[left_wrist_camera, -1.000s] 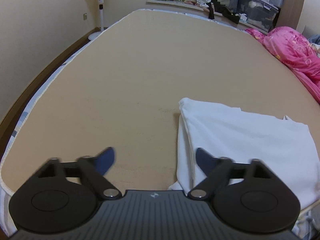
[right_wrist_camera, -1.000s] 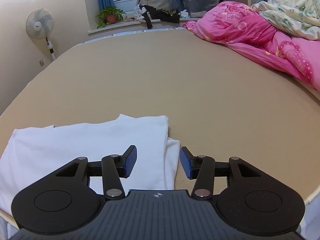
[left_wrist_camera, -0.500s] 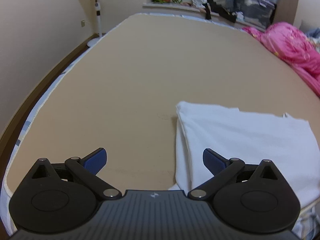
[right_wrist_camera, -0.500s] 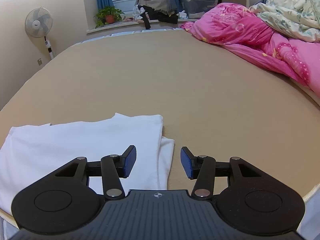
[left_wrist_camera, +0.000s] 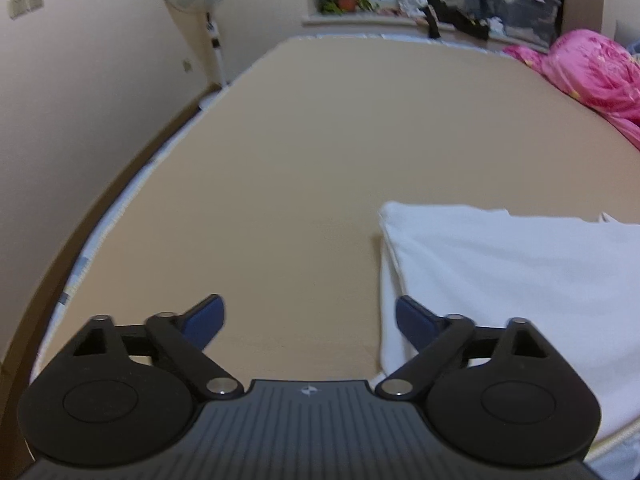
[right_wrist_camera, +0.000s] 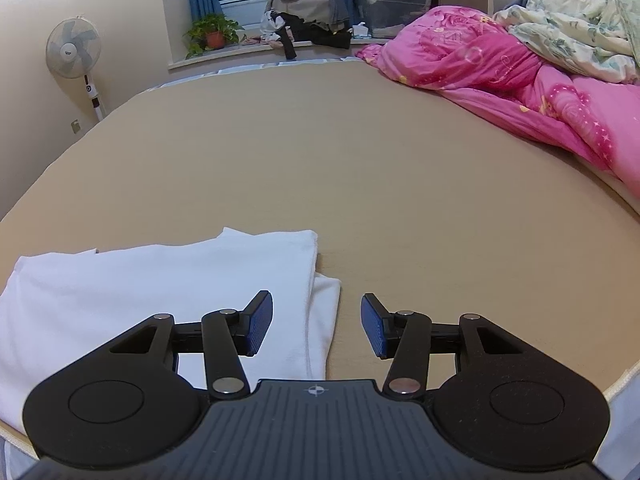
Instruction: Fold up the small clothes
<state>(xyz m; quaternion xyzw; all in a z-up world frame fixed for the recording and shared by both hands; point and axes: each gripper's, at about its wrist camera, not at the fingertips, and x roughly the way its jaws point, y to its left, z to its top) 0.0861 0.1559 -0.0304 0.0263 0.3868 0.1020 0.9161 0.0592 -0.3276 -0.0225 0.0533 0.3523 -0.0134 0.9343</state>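
Cloth [left_wrist_camera: 520, 264] flat on bed [left_wrist_camera: 320, 160], folded, near the front edge. Left gripper [left_wrist_camera: 310, 316] wide, empty, jaws just closing a touch beside its left edge. Right gripper [right_wrist_camera: 316, 324] half open, empty, over its right edge. Probably lining up the next fold.

From my left camera the white cloth [left_wrist_camera: 520, 280] ran off the right edge, so I could not see its far side, and the gripper body covered its near corner. The left finger [left_wrist_camera: 206, 318] was smeared with blur. In the right view the cloth's near left part lay under the gripper housing. The pile [right_wrist_camera: 308, 12] on the sill was too small to sort out, and the pink quilt [right_wrist_camera: 520, 80] was cut off at the right.
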